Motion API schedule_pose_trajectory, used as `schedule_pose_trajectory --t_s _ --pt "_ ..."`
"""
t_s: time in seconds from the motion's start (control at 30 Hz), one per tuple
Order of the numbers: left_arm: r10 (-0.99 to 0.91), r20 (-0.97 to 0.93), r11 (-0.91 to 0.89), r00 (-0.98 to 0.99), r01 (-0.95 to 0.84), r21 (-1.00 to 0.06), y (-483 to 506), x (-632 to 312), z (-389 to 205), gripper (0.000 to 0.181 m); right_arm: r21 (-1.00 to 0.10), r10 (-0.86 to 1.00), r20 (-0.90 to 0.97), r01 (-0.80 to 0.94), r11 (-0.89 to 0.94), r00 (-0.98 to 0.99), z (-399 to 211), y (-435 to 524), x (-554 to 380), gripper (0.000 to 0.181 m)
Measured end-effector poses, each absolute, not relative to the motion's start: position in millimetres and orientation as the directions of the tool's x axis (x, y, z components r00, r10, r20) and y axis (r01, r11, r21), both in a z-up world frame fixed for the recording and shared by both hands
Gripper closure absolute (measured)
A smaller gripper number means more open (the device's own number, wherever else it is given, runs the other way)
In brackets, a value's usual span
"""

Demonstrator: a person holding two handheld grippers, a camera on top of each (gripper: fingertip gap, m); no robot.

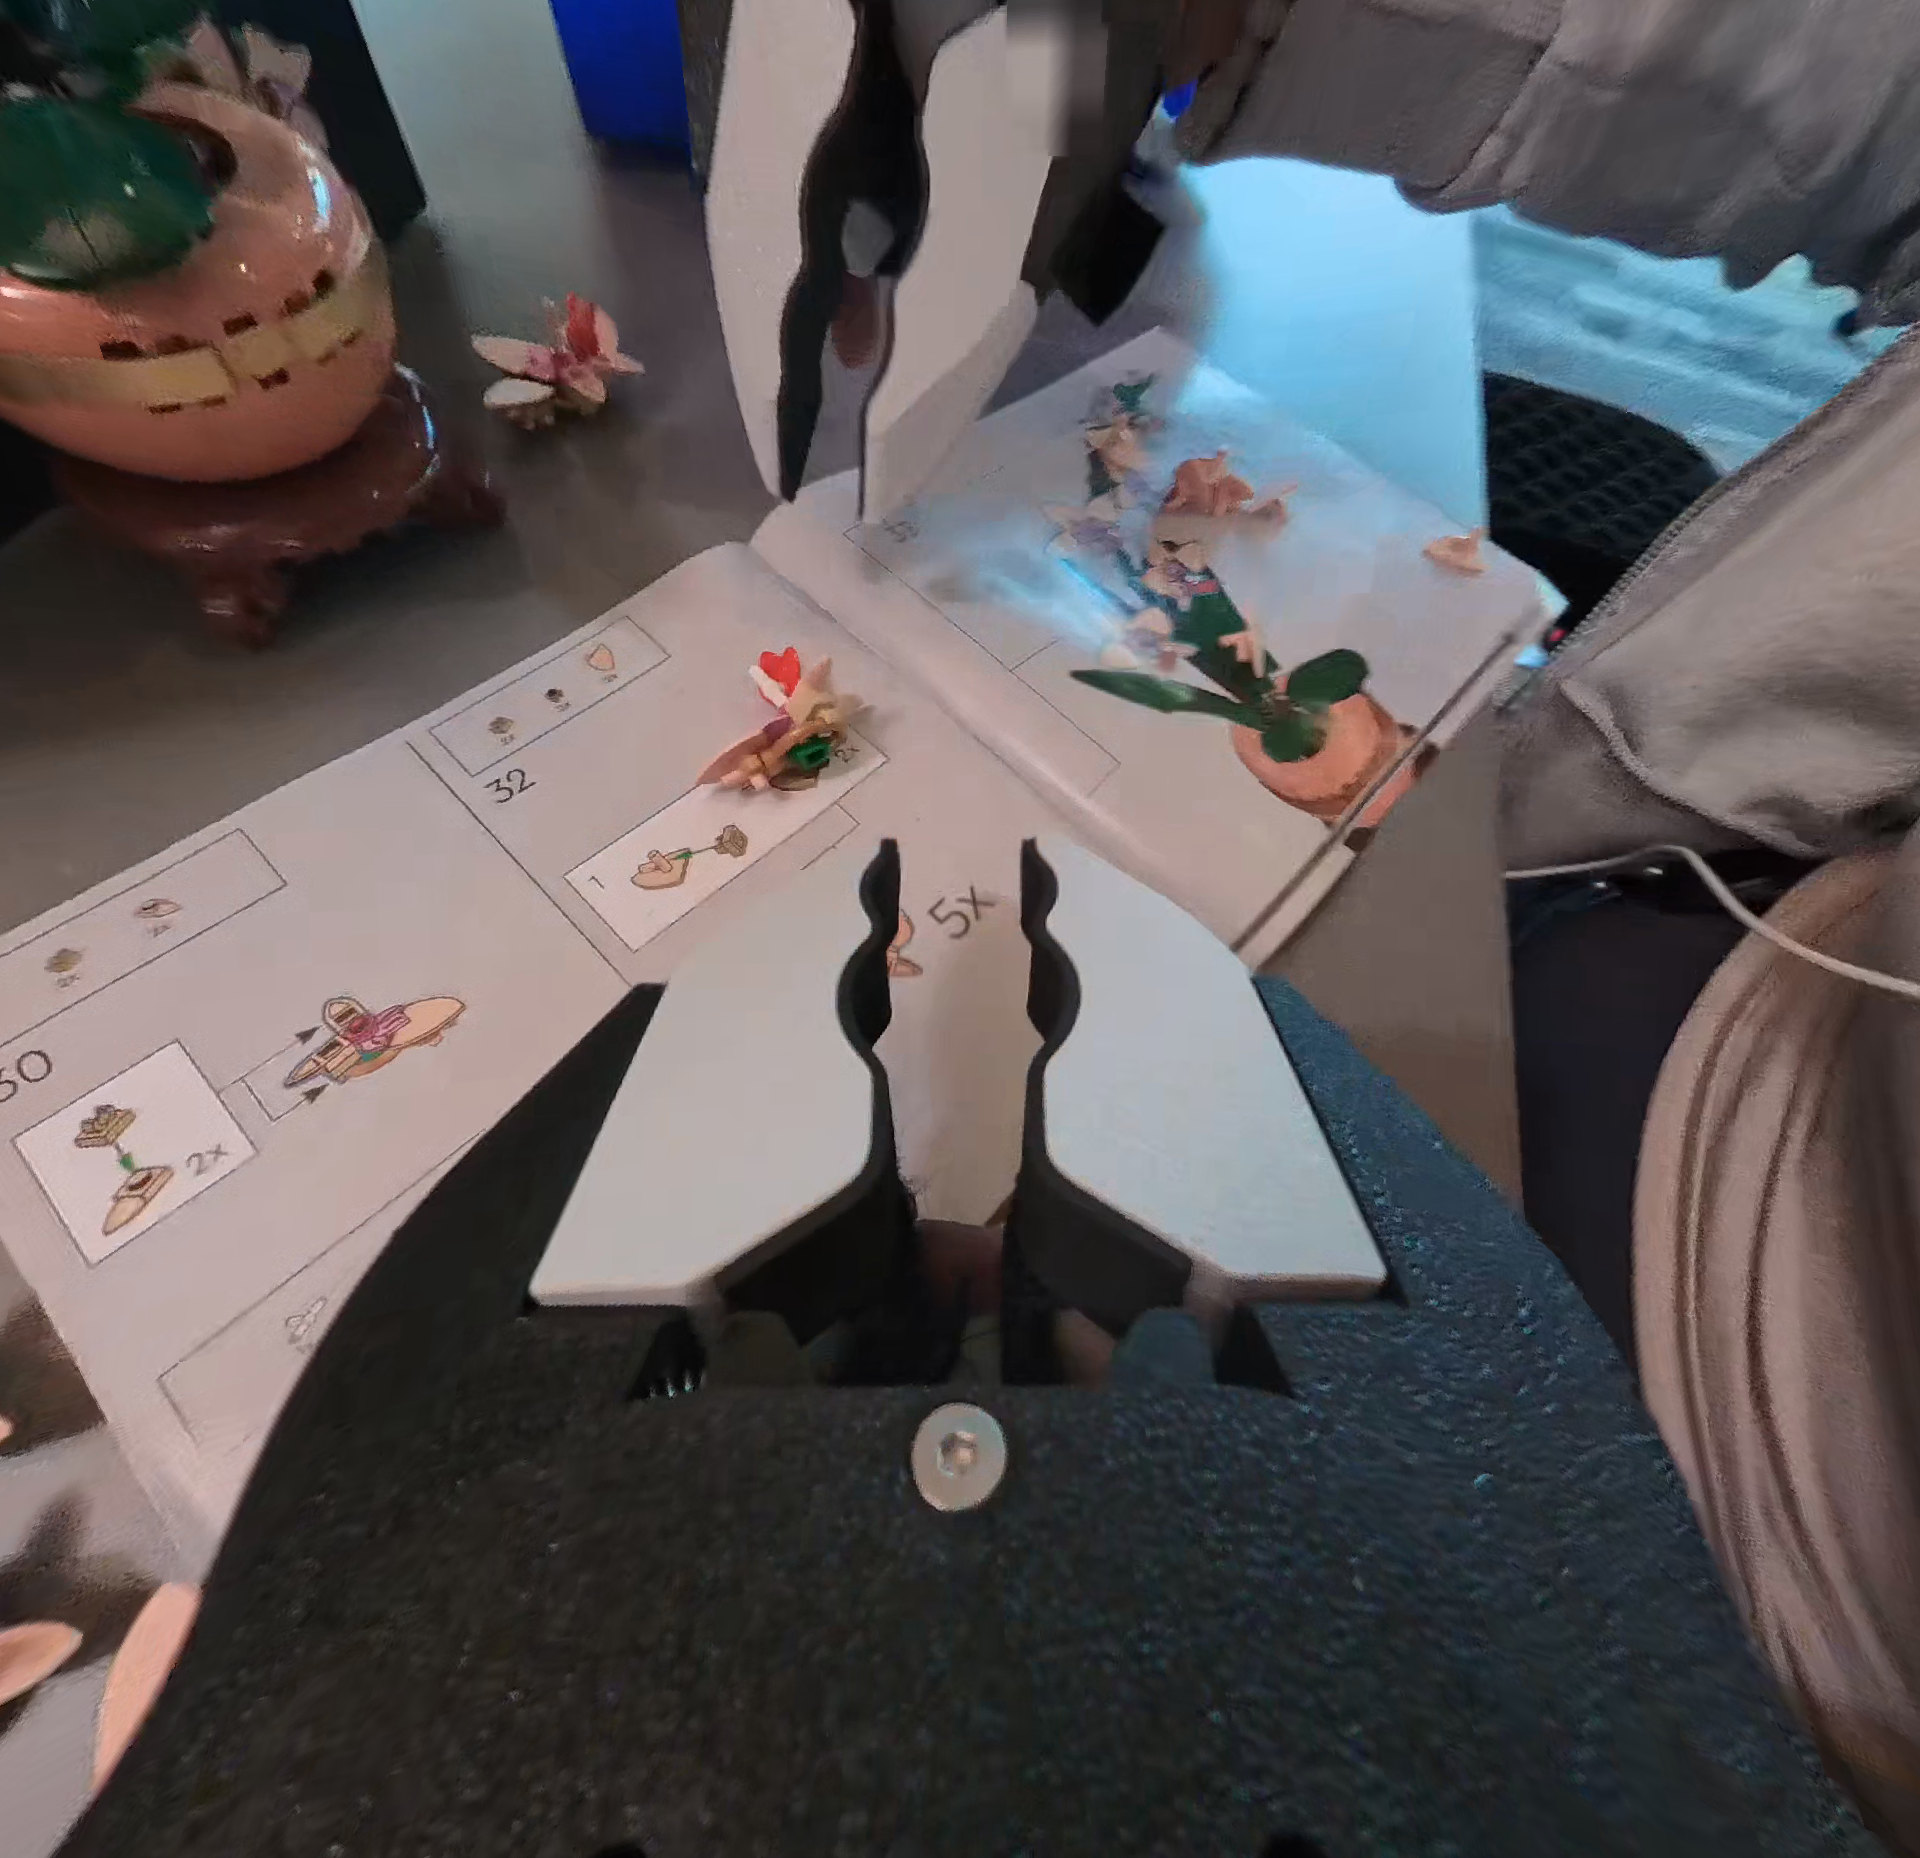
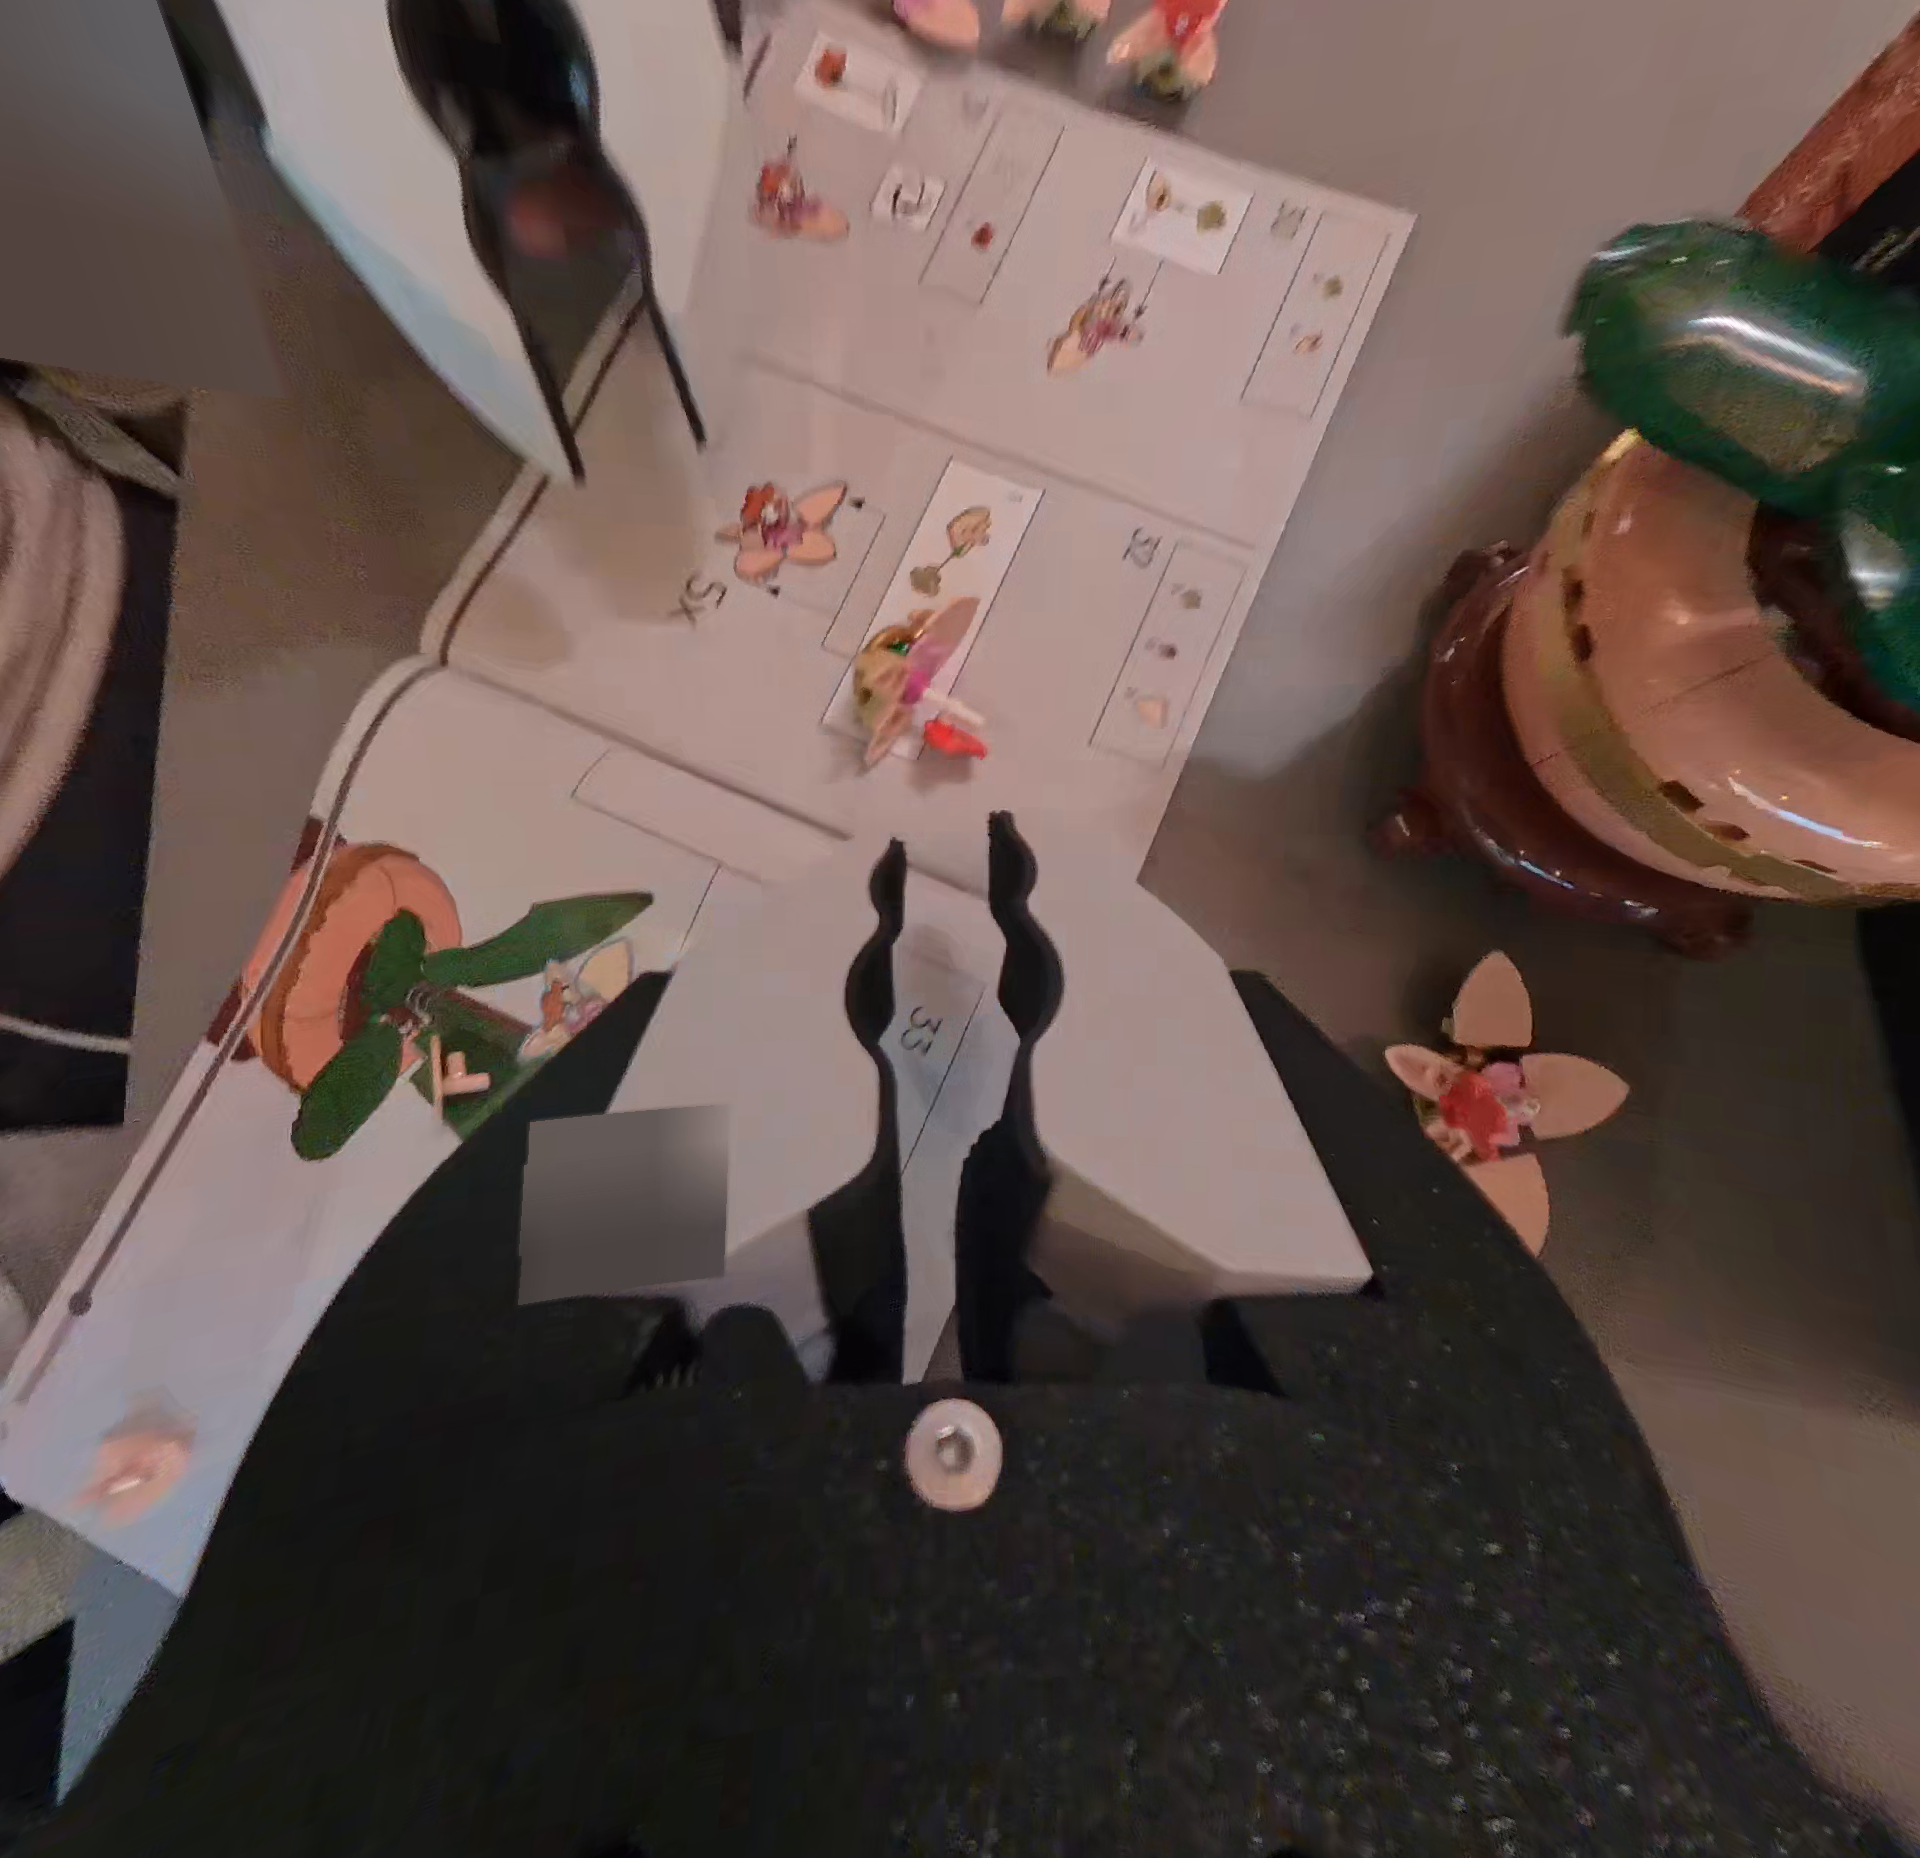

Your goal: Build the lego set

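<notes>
Left hand-held gripper (image 1: 956, 858), right hand-held gripper (image 2: 945, 837): both hovering spread, empty. Half-built flower (image 1: 795, 733) lying just ahead on booklet (image 1: 312, 935). Advice: pinching gently, avoiding loose petals.

Your left tongs (image 1: 958, 852) hang with their tips apart, a clear gap between the jaws and nothing held in it. Your right tongs (image 2: 948, 832) are likewise parted and empty, tilted downward facing the left ones.
</notes>
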State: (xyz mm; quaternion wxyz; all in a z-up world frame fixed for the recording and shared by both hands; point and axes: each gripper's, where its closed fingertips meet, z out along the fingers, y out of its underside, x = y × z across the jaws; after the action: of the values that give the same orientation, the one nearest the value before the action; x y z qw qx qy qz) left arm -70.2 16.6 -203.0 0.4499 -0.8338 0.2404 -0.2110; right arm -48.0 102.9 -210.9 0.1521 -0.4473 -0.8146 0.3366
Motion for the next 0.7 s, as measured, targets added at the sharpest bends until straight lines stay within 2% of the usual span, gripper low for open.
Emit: schedule_pose_trajectory --t_s 0.03,0.13,0.3,0.43,0.7 --pt "-0.568 0.132 -0.509 0.812 -0.22 -0.832 21 -69 -206 0.159 -0.704 0.83 -0.083 0.622 0.343 -0.552 -211 104 -52 0.168" --pt "-0.496 0.139 -0.576 0.857 -0.206 -0.791 37 -65 -212 0.161 -0.709 0.831 -0.173 0.653 0.267 -0.528 -216 103 -61 0.174" --pt "-0.363 0.237 -0.709 0.901 -0.102 -0.698 48 -64 -235 0.162 -0.664 0.793 -0.378 0.737 0.127 -0.477 -219 89 -69 0.17" --pt "-0.337 0.28 -0.708 0.899 -0.046 -0.705 51 -60 -236 0.163 -0.625 0.792 -0.425 0.775 0.094 -0.439 -225 94 -67 0.168" --pt "-0.363 0.219 -0.692 0.906 -0.105 -0.714 57 -62 -238 0.164 -0.607 0.766 -0.459 0.788 0.101 -0.451 -234 86 -61 0.158"
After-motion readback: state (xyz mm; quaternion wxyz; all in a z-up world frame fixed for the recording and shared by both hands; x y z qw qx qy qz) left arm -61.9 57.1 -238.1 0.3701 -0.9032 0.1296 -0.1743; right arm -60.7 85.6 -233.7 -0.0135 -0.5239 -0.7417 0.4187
